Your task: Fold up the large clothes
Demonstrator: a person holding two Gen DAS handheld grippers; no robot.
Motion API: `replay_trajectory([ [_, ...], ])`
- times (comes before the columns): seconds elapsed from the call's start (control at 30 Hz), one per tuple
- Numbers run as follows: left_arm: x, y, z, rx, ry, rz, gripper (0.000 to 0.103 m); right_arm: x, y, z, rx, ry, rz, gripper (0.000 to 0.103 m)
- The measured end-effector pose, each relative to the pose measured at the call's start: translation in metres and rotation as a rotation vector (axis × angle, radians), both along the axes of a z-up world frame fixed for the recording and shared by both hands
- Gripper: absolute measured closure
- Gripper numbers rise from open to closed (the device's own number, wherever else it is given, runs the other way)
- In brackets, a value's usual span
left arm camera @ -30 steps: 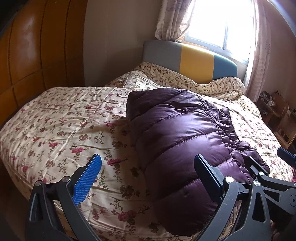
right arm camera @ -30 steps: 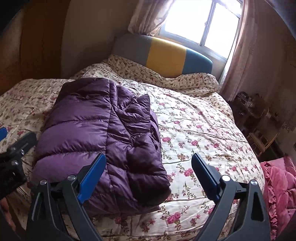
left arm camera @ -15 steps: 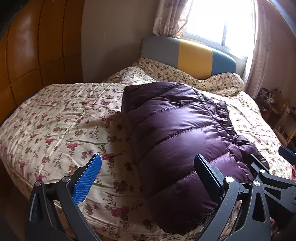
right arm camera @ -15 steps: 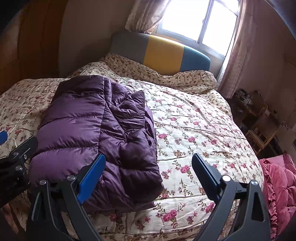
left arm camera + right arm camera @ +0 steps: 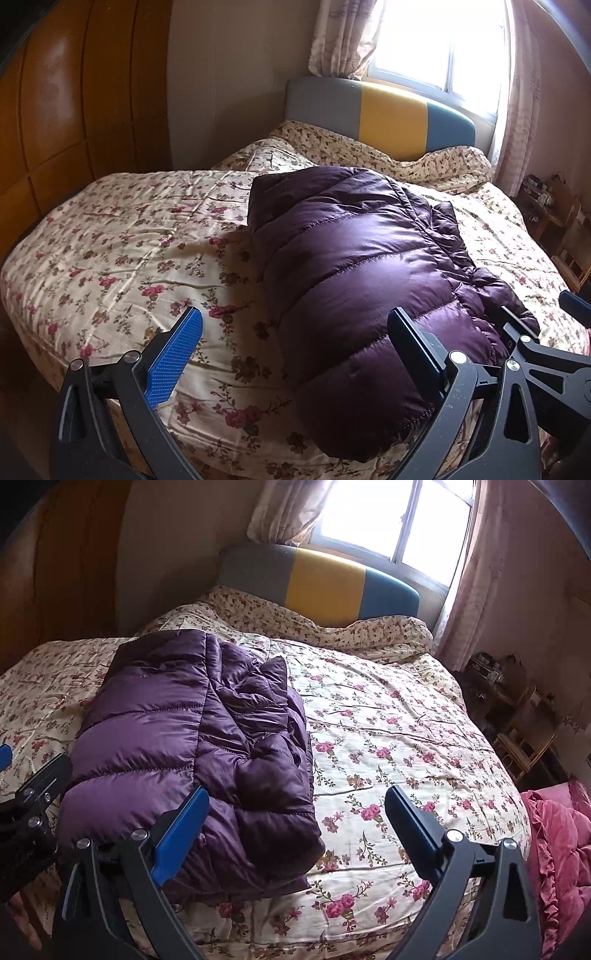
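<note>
A purple quilted puffer jacket (image 5: 354, 266) lies folded into a thick bundle on the floral bed cover (image 5: 129, 251). Its smooth panel faces up and crumpled layers run along its right side (image 5: 255, 716). My left gripper (image 5: 295, 328) hangs open above the near edge of the bed, its right finger over the jacket's near end. My right gripper (image 5: 297, 806) is open too, held above the jacket's near right corner, with nothing between its fingers. Each gripper shows at the edge of the other's view.
The bed (image 5: 406, 738) fills the room up to a grey, yellow and blue headboard (image 5: 384, 114) under a bright window. A wooden wardrobe (image 5: 66, 110) stands left. A pink ruffled fabric (image 5: 554, 849) and small wooden furniture (image 5: 524, 746) sit at the right.
Both grippers have drawn back and risen slightly from the bed, so the jacket sits lower and farther in both views. Both stay open and the jacket has not moved.
</note>
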State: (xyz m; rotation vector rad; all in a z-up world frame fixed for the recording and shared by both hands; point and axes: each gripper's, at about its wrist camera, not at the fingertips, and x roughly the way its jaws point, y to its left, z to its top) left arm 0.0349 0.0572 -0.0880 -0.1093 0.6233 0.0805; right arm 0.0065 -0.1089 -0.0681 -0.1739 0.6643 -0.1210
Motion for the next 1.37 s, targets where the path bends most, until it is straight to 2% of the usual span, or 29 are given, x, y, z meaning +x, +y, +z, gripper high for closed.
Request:
replay_trajectory([
  [0.8, -0.011, -0.012, 0.001, 0.022, -0.011, -0.015, 0.004, 0.002, -0.003, -0.005, 0.028, 0.012, -0.005, 0.006],
  [1.0, -0.013, -0.017, 0.001, 0.06, -0.025, -0.024, 0.004, 0.002, -0.002, -0.004, 0.029, 0.01, -0.005, 0.006],
  [1.37, -0.01, -0.015, -0.001, 0.027, -0.005, -0.025, 0.004, 0.0, -0.003, -0.002, 0.039, 0.002, -0.004, 0.006],
])
